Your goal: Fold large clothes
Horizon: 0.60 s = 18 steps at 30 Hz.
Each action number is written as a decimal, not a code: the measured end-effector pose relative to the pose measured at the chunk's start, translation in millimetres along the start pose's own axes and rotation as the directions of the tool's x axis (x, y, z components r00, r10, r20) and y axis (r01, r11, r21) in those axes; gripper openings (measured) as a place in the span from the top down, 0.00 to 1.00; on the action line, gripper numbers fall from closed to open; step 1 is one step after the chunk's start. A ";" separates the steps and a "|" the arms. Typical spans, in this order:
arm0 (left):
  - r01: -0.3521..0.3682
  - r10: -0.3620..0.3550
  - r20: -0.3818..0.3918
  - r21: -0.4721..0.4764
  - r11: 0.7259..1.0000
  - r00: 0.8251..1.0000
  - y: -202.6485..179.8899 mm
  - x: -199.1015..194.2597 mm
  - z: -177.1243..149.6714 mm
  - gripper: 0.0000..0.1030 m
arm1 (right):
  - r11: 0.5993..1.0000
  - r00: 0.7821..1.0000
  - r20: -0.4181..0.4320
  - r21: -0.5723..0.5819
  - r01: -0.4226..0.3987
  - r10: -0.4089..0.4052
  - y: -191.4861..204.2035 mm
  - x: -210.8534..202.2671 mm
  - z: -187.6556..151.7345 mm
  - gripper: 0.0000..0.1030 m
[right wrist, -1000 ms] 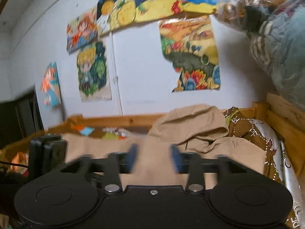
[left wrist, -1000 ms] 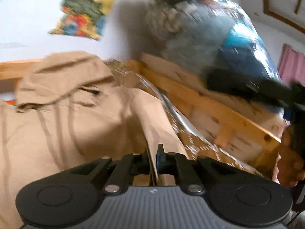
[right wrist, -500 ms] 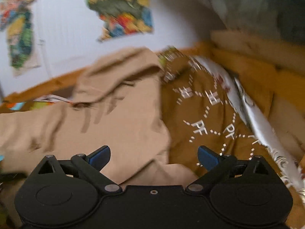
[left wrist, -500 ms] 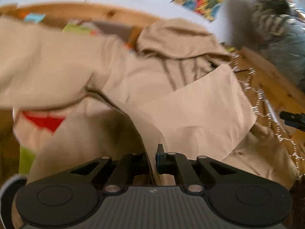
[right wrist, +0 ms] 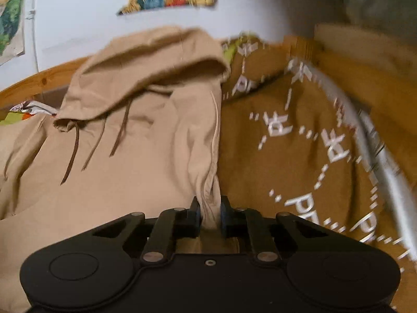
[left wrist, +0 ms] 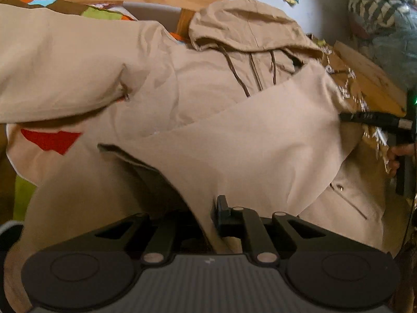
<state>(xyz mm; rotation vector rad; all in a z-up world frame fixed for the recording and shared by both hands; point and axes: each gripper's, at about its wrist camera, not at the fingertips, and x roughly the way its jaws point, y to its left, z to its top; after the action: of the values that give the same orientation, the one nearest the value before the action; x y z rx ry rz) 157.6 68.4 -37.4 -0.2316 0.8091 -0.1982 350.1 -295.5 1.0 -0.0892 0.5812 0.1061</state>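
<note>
Gripping the tan hoodie — left gripper alone shows folded sleeve.

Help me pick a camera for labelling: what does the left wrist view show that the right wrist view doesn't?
Left only: the left gripper shut on a folded flap of the hoodie, a red patch, and the right gripper at the garment's edge. Right only: the right gripper pinching a bunched hoodie edge, and the brown blanket with white print. Both: the hood, drawstrings, wooden frame and wall poster.
</note>
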 end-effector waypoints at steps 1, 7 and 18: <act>0.001 -0.001 -0.018 0.003 1.000 1.000 -2.2 3.9 -3.7 0.91 | 1.000 1.000 0.007 -0.013 0.013 -0.013 1.2 -1.5 -0.8 0.86; 0.016 -0.016 -0.036 -0.003 1.000 0.999 -2.2 3.1 -8.2 0.72 | 0.997 0.996 -0.030 -0.002 0.078 -0.078 1.6 9.8 -12.7 0.72; -0.157 0.166 0.117 -0.083 0.984 0.979 46.3 -75.7 6.6 0.16 | 0.994 0.987 0.123 -0.030 -0.104 0.107 49.4 -99.8 -60.9 0.07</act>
<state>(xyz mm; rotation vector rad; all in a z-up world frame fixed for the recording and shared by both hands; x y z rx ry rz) 115.3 133.4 6.3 -0.2441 0.7085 -0.0007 228.0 -261.0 2.7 -0.0744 0.4604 0.2199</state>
